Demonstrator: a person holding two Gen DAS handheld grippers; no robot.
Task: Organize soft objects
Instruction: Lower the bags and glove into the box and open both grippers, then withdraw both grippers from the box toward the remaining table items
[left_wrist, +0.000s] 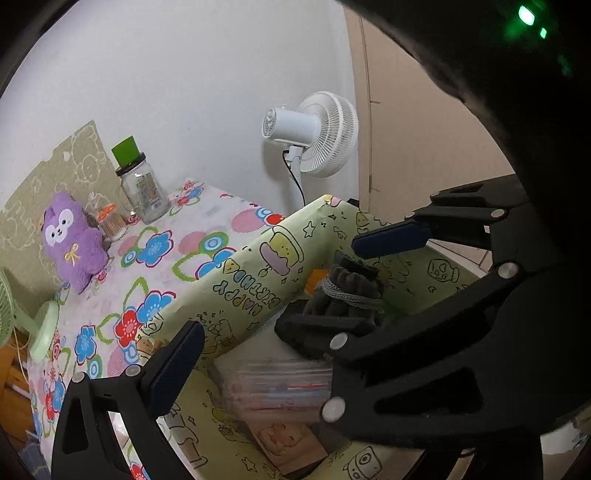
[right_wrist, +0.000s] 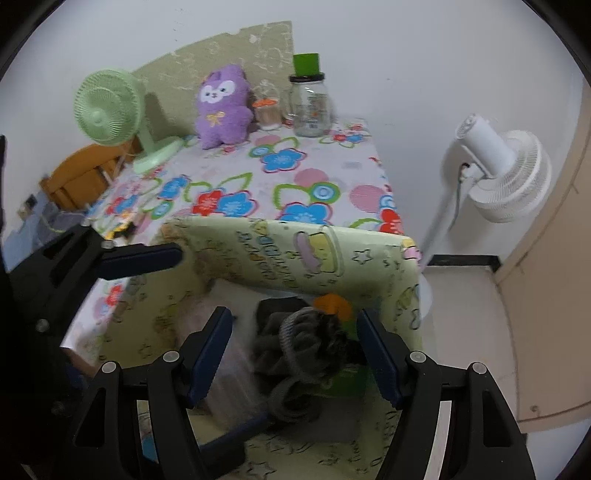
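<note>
Box (right_wrist: 280, 258) w/ birthday print sits on floral table (right_wrist: 236, 173); grey bundle (right_wrist: 314, 343), prob. knit fabric, lies inside. Right gripper (right_wrist: 295, 354) over it, jaws released, apart either side. Left gripper (left_wrist: 280, 291) also released, nothing held. Purple plush (right_wrist: 221, 107) at back.

Purple plush toy (right_wrist: 222, 107), flowered tablecloth (right_wrist: 236, 177)

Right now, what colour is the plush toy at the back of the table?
Purple, with a white face and a yellow bow: the plush toy shows best in the right wrist view.
</note>
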